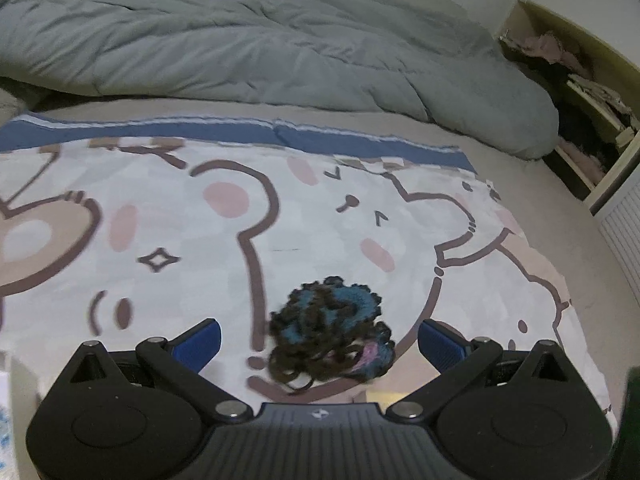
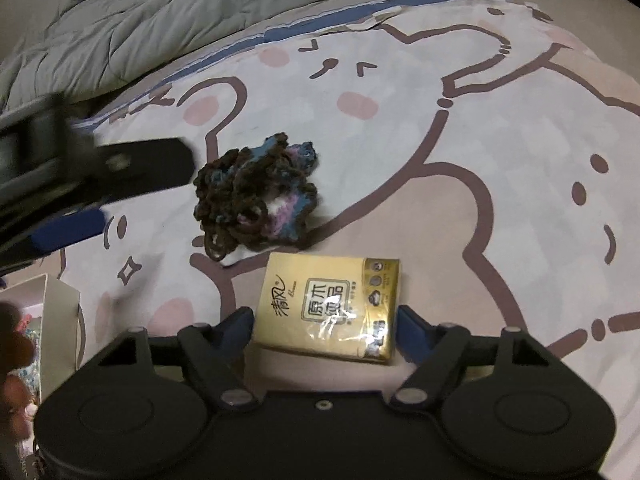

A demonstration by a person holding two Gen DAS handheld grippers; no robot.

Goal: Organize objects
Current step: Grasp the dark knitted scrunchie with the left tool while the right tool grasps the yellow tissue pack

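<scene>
Both grippers hovering wide: left gripper [image 1: 320,340] straddling crocheted yarn piece [image 1: 330,334], right gripper [image 2: 325,322] flanking tissue pack [image 2: 330,306], pad contact unclear; white box [image 2: 60,300] cut off.

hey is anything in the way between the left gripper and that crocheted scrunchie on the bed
Nothing visible. The left gripper is open, with the crocheted scrunchie lying between its fingers on the cartoon bedsheet.

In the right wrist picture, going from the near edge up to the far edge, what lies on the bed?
Yellow tissue pack between the right tool's fingers → crocheted yarn piece → grey quilt.
</scene>
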